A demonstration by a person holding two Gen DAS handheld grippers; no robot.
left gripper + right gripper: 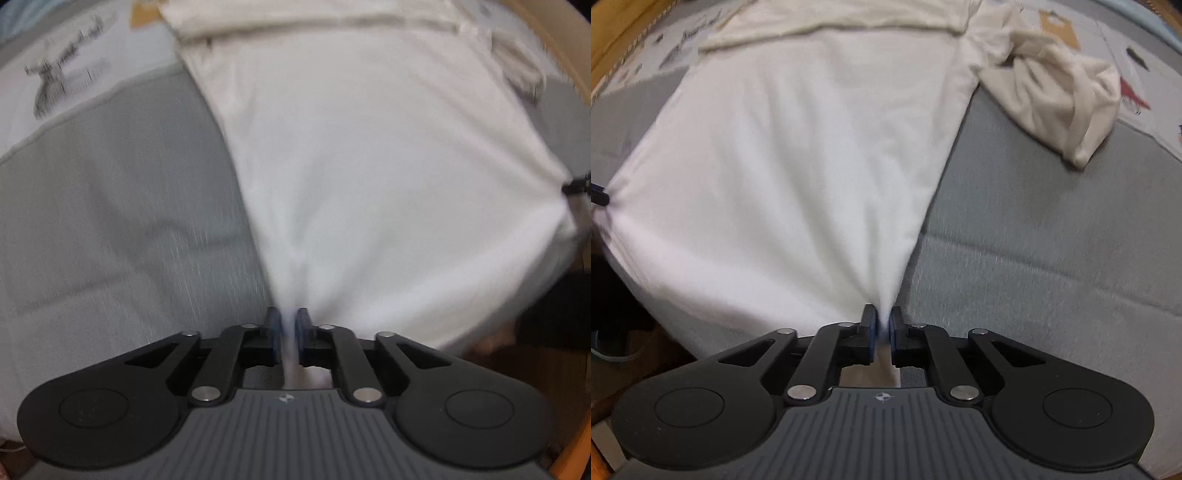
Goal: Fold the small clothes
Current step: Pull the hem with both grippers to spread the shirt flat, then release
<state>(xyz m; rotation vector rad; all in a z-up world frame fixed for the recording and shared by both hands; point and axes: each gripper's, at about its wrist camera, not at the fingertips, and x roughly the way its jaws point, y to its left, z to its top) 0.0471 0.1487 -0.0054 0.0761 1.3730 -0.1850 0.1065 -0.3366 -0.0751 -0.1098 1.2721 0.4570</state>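
Note:
A white garment (369,166) lies spread on a grey bed cover (110,206), stretched toward me. My left gripper (289,325) is shut on its near left corner. My right gripper (882,325) is shut on its near right corner; the garment (812,147) fans out from the pads. The other gripper's dark tip shows at the right edge of the left wrist view (576,184) and at the left edge of the right wrist view (598,195). The far end of the garment is folded over in a cream band (831,18).
A crumpled cream garment (1056,88) lies at the far right on the grey cover (1034,240). Printed bedding (66,74) lies at the far left. A wooden bed frame (620,37) runs along the edge. Motion blur smears both views.

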